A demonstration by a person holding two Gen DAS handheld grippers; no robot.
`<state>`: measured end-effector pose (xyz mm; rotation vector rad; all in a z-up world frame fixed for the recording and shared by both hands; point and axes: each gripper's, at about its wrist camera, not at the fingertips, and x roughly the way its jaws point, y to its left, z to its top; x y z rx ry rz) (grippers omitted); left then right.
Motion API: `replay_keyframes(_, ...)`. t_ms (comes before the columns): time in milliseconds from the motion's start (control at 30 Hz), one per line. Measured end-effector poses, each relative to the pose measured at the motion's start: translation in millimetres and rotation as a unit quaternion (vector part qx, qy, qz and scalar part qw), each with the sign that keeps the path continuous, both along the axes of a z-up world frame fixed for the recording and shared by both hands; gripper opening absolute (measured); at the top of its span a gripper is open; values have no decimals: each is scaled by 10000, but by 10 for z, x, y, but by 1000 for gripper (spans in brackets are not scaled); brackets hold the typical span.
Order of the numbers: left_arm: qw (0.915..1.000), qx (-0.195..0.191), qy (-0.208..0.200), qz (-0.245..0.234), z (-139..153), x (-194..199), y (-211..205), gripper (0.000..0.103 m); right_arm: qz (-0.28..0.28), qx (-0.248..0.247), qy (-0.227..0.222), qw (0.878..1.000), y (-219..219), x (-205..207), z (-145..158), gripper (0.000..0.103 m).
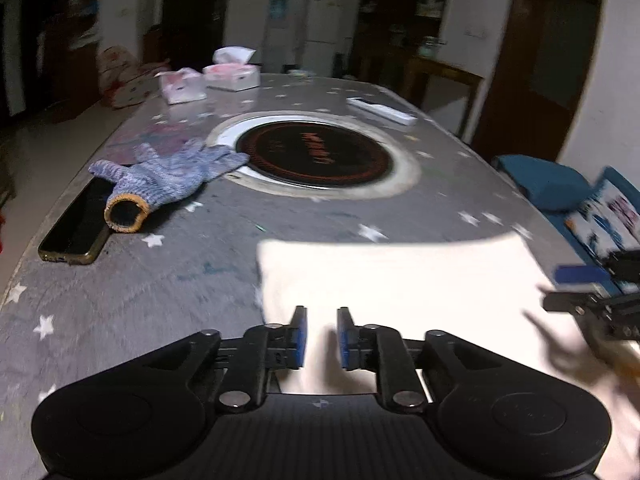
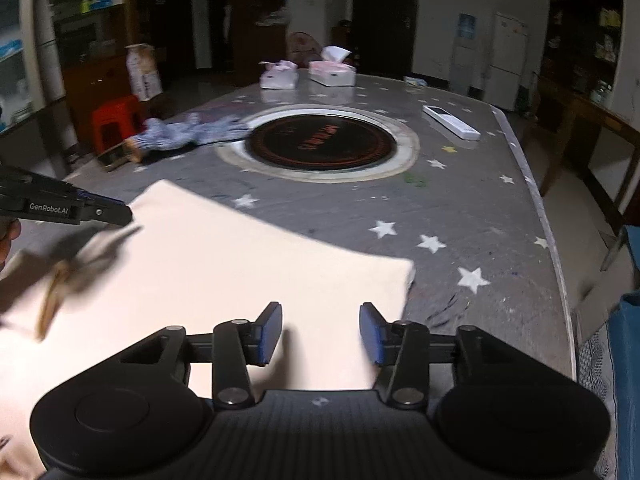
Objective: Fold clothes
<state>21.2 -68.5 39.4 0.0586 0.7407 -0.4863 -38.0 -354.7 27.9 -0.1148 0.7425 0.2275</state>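
- Cream folded garment [image 1: 400, 288] lying flat on the grey star-print tablecloth [image 1: 200, 300], at the near edge of the table, bright under the light.
- Left gripper [image 1: 322, 338] poised over the garment's near left part, blue pads parted by a narrow gap, nothing pinched between them: released.
- Right gripper [image 2: 320, 334] over the garment's near right part, close to its right corner at about 1 o'clock from the pads; jaws standing wider, nothing clasped: released too.
- Seen from the right wrist, the left gripper's black finger reaching in from 9 o'clock over the garment's far left corner, throwing a blurred shadow on the cloth.
- From the left wrist, the right gripper's tip peeking in at 3 o'clock.
- Beyond the garment at 12 o'clock, a round black induction cooktop [image 1: 314, 156] sunk in the table.
- At 10 o'clock in the left view, a blue knitted glove [image 1: 168, 178] with an orange cuff, lying partly on a dark smartphone [image 1: 74, 228].
- Far across the table, two tissue boxes [image 2: 332, 72] side by side.
- White remote control [image 2: 450, 122] at 1 o'clock near the right edge.
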Motion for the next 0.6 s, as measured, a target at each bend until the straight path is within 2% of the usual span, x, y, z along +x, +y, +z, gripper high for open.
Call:
replay_keyframes(67,9997,63,-118,-206,56,-269,29,44,32,26,-34,10000,1,-181,26,48)
replay_keyframes(133,9990,108,-219,-382,81,-530,66,47,6,59,-56,10000,-19,-366,40,48)
replay_keyframes(233,9977,222,-274,-574,56,-854,108,49,-194,41,-47,9998,-93,-636,29,48)
replay_keyframes(333,9967,461,-369,-558,-16,-1041,99,49,-462,-80,-41,9989,-179,-875,-15,48)
replay_keyframes(500,9957,580,-488,-536,-89,-1140,84,47,-900,-125,-65,9958,-340,-1070,-59,45)
replay_keyframes(600,9944,702,-574,-544,-121,-1171,62,47,-988,11,-44,9951,-414,-1075,-65,39)
